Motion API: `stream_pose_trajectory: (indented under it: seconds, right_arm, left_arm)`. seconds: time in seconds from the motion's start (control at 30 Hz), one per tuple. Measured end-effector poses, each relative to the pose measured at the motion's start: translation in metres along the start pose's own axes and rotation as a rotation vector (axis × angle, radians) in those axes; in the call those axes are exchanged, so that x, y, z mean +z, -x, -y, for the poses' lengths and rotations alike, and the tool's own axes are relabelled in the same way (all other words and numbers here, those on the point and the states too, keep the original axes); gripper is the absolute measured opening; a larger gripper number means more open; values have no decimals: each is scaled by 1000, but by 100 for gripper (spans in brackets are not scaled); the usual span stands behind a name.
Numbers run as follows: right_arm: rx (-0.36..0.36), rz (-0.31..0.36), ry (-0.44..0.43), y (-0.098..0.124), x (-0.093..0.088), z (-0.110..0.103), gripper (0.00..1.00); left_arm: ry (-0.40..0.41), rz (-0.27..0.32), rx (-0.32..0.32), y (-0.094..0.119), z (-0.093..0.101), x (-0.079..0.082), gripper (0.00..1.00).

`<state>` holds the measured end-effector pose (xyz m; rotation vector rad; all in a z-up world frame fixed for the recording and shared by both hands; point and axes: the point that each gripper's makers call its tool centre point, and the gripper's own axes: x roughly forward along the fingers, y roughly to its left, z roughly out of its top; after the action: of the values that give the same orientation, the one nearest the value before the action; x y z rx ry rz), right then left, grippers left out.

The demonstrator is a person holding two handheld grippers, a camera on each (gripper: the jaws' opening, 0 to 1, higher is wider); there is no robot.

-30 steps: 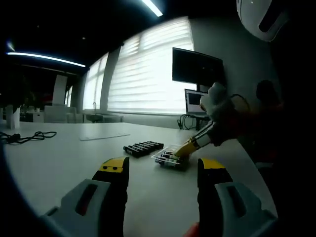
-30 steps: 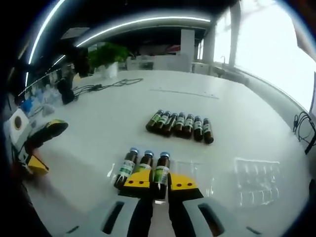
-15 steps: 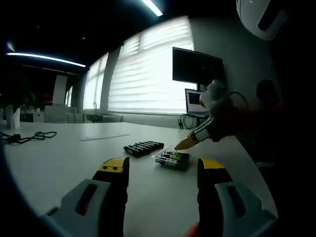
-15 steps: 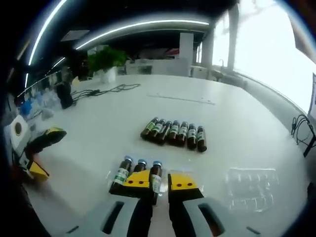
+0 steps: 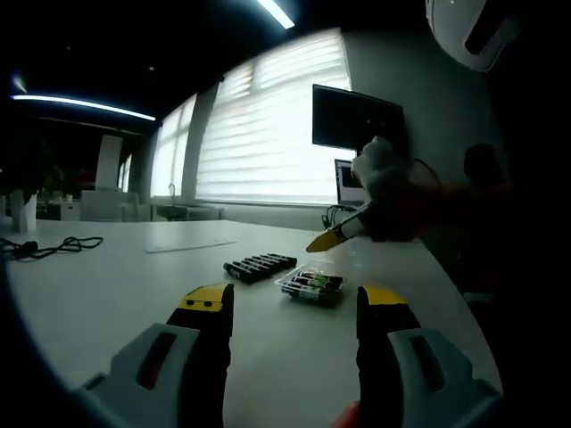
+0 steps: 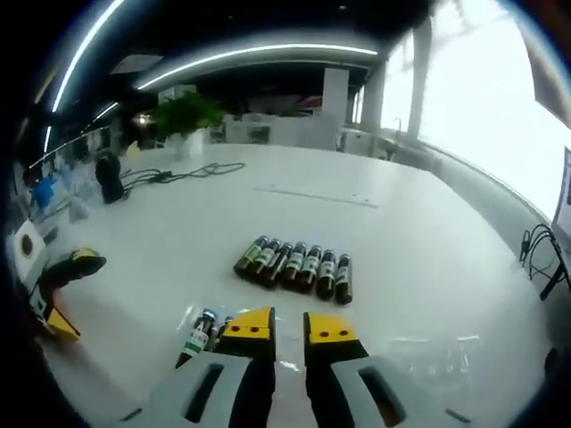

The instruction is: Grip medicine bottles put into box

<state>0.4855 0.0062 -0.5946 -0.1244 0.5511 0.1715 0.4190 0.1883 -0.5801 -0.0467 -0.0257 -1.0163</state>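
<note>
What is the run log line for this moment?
right gripper: empty, above tray | tray: three bottles | loose bottles: six | left gripper: open

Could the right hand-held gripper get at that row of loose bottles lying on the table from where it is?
Probably yes. The right hand-held gripper hangs above the table, jaws nearly closed and empty, and the loose bottles lie just ahead with bare tabletop between. It would need to open wider first.

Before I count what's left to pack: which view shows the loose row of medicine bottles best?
The right gripper view: it looks down on the row of medicine bottles, so six lie separately countable on the white table. In the left gripper view the row is distant, dark and seen edge-on.
</note>
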Motion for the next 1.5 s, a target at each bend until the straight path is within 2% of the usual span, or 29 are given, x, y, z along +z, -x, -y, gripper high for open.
stream_pose_trajectory:
  seconds: [0.2, 0.53, 0.7, 0.87, 1.13, 1.5]
  right_arm:
    - [-31, 3, -21, -6, 6, 30, 9]
    - [-49, 7, -26, -13, 18, 56, 9]
    - [-36, -7, -31, -20, 19, 60, 9]
    - [-22, -52, -38, -30, 16, 64, 9]
    - [51, -109, -91, -45, 16, 61, 10]
    - [86, -203, -93, -65, 8, 67, 10]
  left_arm:
    - [-6, -5, -1, -1, 1, 0, 48]
    - [-7, -5, 0, -1, 1, 0, 48]
    - [-4, -5, -1, -1, 1, 0, 48]
    - [-6, -5, 2, 0, 0, 0, 48]
    - [-6, -1, 8, 0, -1, 0, 48]
    - [-2, 5, 6, 1, -1, 1, 48]
